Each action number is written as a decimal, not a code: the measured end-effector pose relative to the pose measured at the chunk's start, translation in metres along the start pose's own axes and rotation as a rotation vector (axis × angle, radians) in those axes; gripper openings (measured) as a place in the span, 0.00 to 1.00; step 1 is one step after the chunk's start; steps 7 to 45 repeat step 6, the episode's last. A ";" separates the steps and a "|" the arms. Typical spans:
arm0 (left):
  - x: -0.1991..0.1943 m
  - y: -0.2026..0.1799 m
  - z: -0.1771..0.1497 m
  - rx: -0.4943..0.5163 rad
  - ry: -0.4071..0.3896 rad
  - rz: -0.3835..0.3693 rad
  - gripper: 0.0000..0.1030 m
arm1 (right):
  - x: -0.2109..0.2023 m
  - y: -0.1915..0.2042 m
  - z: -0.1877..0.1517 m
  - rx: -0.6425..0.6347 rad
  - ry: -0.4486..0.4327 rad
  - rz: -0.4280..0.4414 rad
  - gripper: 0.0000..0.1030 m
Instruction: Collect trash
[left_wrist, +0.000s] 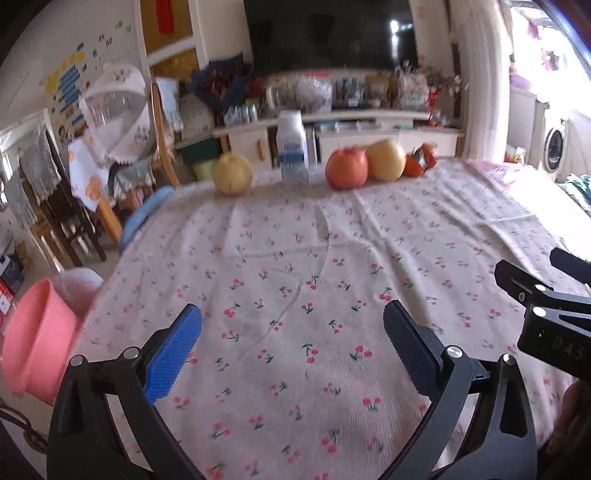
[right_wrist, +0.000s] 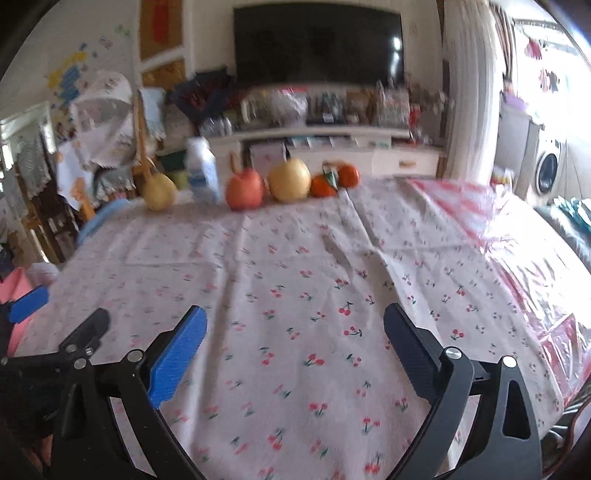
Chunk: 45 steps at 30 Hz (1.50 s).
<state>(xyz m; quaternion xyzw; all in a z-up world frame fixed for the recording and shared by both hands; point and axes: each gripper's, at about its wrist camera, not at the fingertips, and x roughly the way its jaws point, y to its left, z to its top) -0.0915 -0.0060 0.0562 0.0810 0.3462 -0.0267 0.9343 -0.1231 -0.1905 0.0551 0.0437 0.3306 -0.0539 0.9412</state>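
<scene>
My left claw (left_wrist: 291, 347) and right claw (right_wrist: 295, 347) are both wide apart, holding nothing, above the cloth (left_wrist: 314, 258). The pink bin (left_wrist: 37, 343) sits by the table's left edge.

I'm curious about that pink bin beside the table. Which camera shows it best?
The left wrist view: the pink bin shows large at the table's left edge, rim and wall visible. The right wrist view catches only a pink sliver at its left border.

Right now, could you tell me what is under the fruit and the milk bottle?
The milk bottle and fruit stand on a cherry-print tablecloth. The table beneath is covered, so its surface cannot be seen.
</scene>
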 end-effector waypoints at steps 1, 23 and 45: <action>0.007 0.000 0.002 -0.011 0.017 0.000 0.96 | 0.011 -0.002 0.002 0.005 0.028 -0.007 0.93; 0.051 -0.002 0.008 -0.045 0.104 -0.004 0.96 | 0.066 -0.007 0.009 0.019 0.165 -0.033 0.93; 0.051 -0.002 0.008 -0.045 0.104 -0.004 0.96 | 0.066 -0.007 0.009 0.019 0.165 -0.033 0.93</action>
